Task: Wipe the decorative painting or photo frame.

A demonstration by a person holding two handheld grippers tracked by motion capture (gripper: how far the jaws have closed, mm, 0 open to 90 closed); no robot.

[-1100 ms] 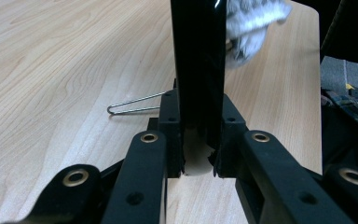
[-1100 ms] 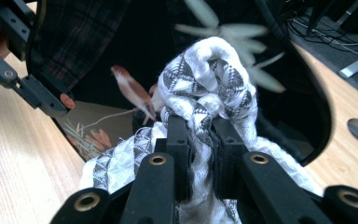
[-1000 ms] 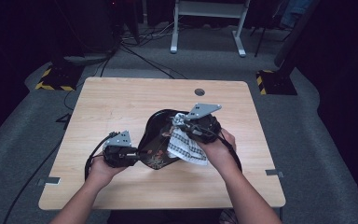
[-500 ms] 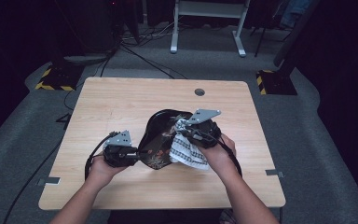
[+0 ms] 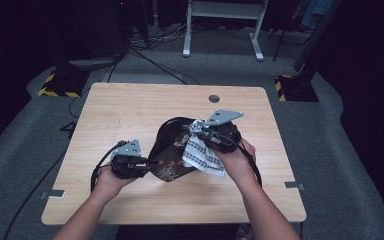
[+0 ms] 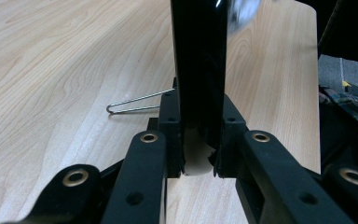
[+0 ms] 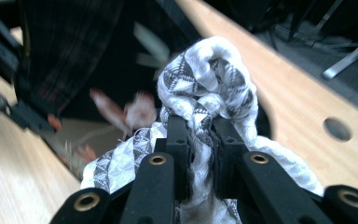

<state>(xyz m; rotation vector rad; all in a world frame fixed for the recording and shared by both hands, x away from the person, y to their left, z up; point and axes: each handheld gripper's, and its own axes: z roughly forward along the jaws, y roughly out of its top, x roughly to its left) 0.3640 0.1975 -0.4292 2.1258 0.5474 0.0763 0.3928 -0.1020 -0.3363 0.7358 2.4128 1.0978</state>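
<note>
Black lacquered tray point(image 5: 167, 155) tilted on the wooden table point(image 5: 130, 110), near edge | left gripper point(image 5: 139, 166) clamped on tray's left rim | right gripper point(image 5: 206, 135) pinching bunched checked cloth point(image 5: 202, 155), which has slid from the tray's middle toward its far right rim | wiping underway, likely nearing that edge.

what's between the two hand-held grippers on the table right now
In the high view, the glossy black oval tray with a floral pattern spans between them: the left hand-held gripper clamps its edge, the right hand-held gripper presses a black-and-white patterned cloth on it.
</note>
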